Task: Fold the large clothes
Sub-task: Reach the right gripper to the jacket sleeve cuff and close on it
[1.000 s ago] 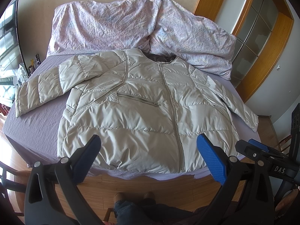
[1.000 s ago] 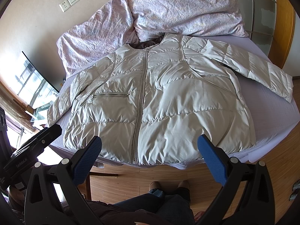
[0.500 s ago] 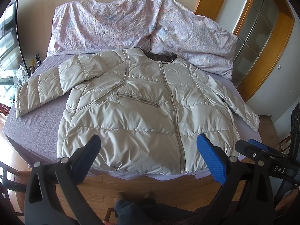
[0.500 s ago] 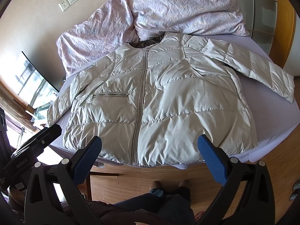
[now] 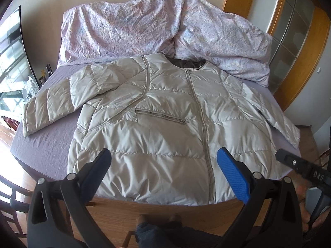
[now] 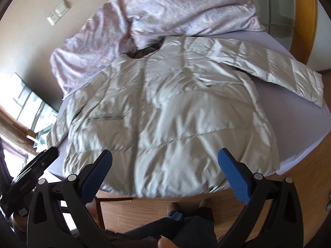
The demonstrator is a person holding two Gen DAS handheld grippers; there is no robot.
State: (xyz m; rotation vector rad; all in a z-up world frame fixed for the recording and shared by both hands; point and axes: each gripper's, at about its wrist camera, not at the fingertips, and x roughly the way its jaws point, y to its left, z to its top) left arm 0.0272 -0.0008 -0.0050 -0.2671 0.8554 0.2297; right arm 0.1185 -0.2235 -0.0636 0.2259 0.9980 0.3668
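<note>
The pale silver-grey quilted puffer jacket lies face up on the bed with the lavender fitted sheet, zipper closed, collar toward the crumpled pink floral duvet at the headboard, hem at the near edge of the mattress. That layout suits folding: the body is flat and both sleeves are reachable from where you stand at the foot.

The sleeve on your left spreads out across the sheet, well clear of the body. The sleeve on your right angles outward toward the bed's far side edge. Neither is folded in yet, so the task looks to be at its start.

Your left claw hangs above the hem, jaws spread wide, nothing between them, no contact with the fabric. Your right claw also sits over the hem, jaws wide apart and empty; its view is motion-blurred, so it appears to be swinging, probably toward the right sleeve.

Both tools are held low at the foot of the bed, pointing along the jacket toward the collar. Your feet show on the wooden floor below.

Expect slippery, puffy fabric; pinch a seam or cuff.
</note>
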